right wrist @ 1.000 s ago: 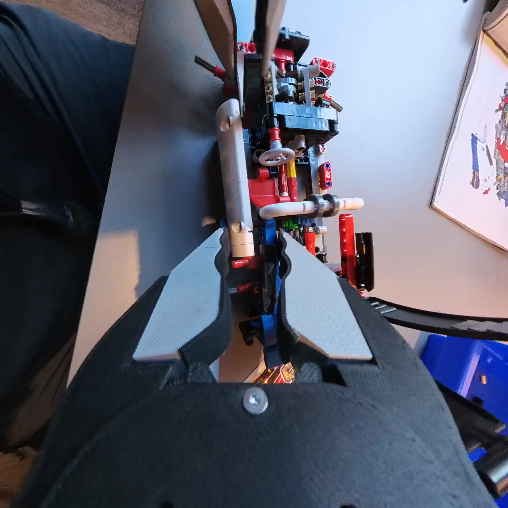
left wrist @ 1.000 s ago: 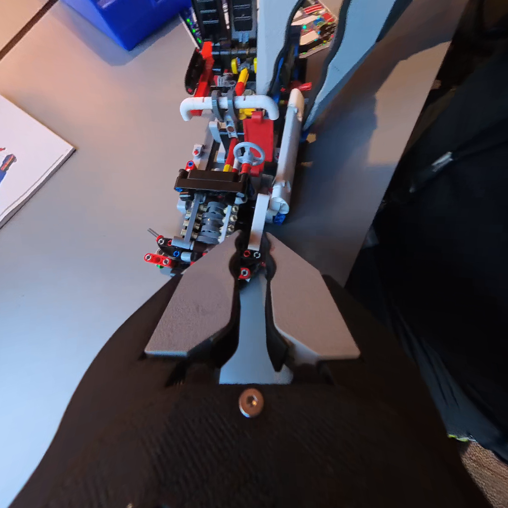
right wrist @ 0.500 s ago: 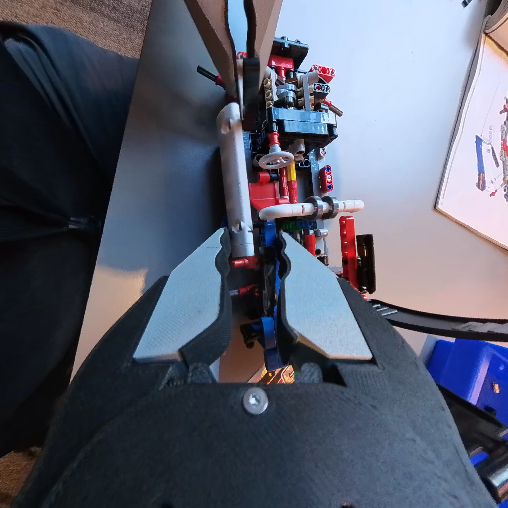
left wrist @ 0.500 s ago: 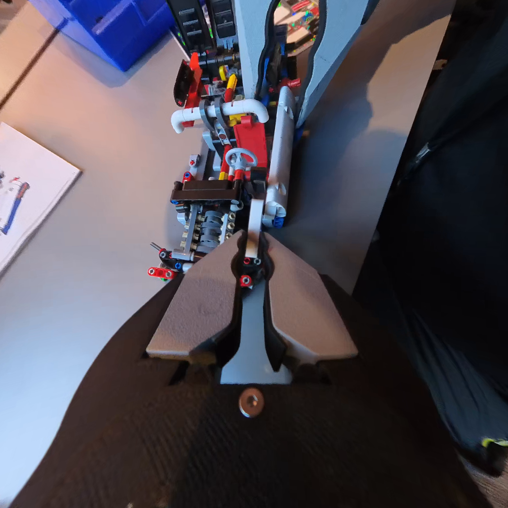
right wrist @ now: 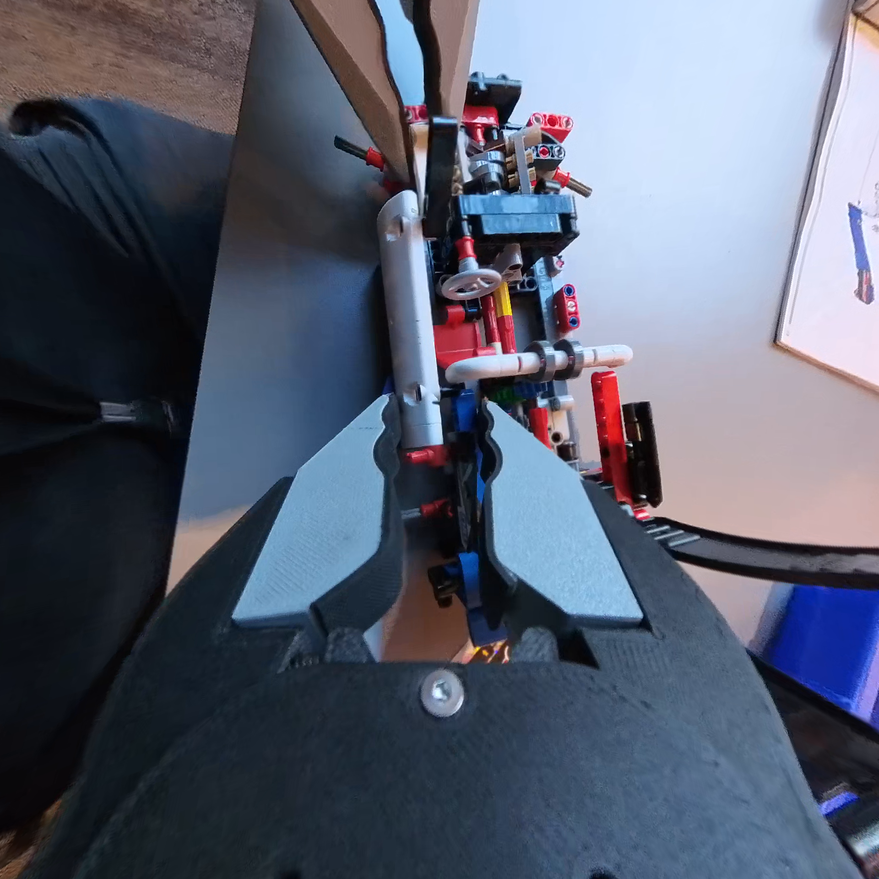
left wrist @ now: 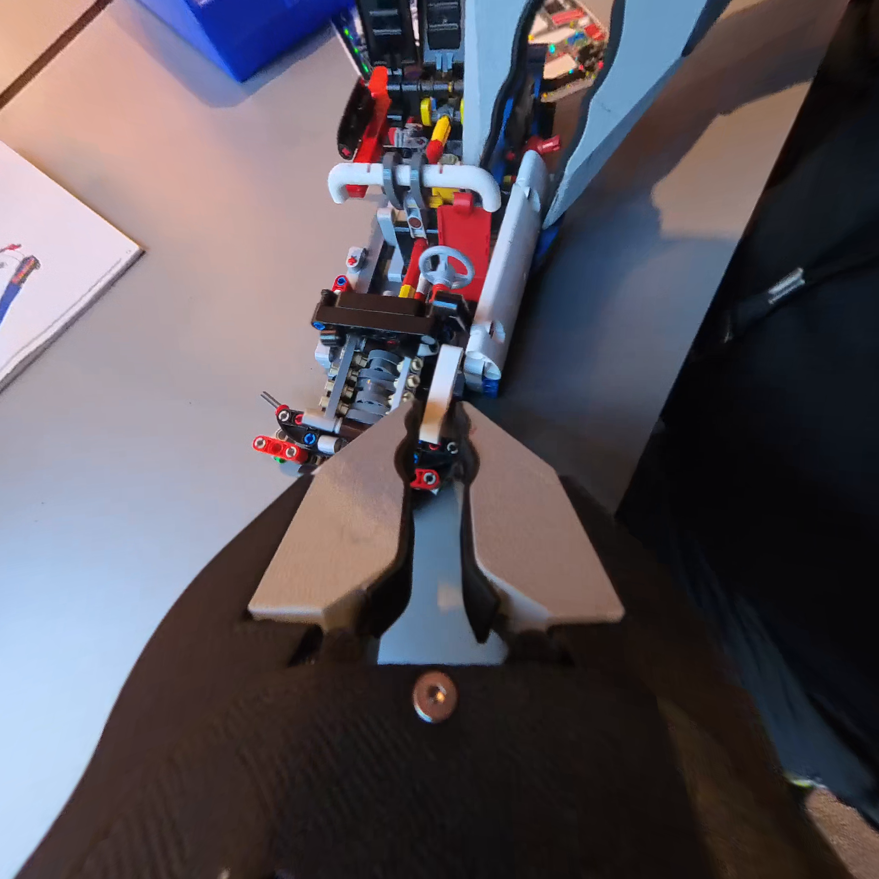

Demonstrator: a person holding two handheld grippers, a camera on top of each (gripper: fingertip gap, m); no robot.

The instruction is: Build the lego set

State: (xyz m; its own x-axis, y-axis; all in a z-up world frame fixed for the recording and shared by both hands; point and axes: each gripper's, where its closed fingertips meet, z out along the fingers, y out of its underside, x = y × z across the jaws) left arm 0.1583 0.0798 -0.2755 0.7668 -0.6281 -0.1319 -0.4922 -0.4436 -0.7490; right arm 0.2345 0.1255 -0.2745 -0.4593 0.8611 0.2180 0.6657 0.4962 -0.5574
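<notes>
A part-built lego car [left wrist: 409, 266] lies on the grey table [left wrist: 142, 428], with a grey steering wheel, a red seat, a white roll bar and a long white side panel. My left gripper [left wrist: 435, 428] is shut on a small white panel [left wrist: 440, 385] at the car's front end, beside the long side panel. My right gripper [right wrist: 437, 423] is shut on the car's rear end [right wrist: 468, 475], around blue and black parts and the end of the side panel. Each gripper shows at the far end of the other's view: the right one [left wrist: 537, 95], the left one [right wrist: 418, 95].
An open instruction booklet [left wrist: 47, 285] lies on the left of the table and also shows in the right wrist view [right wrist: 846, 238]. A blue bin [left wrist: 252, 28] stands behind the car. The table edge and a person's dark clothing [left wrist: 785, 380] are close beside the car. The grippers' ends are close to 10 cm from one another.
Both grippers keep their hold. The car and both views have shifted and tilted a little. The small white panel stays at the front end between my left fingers.
</notes>
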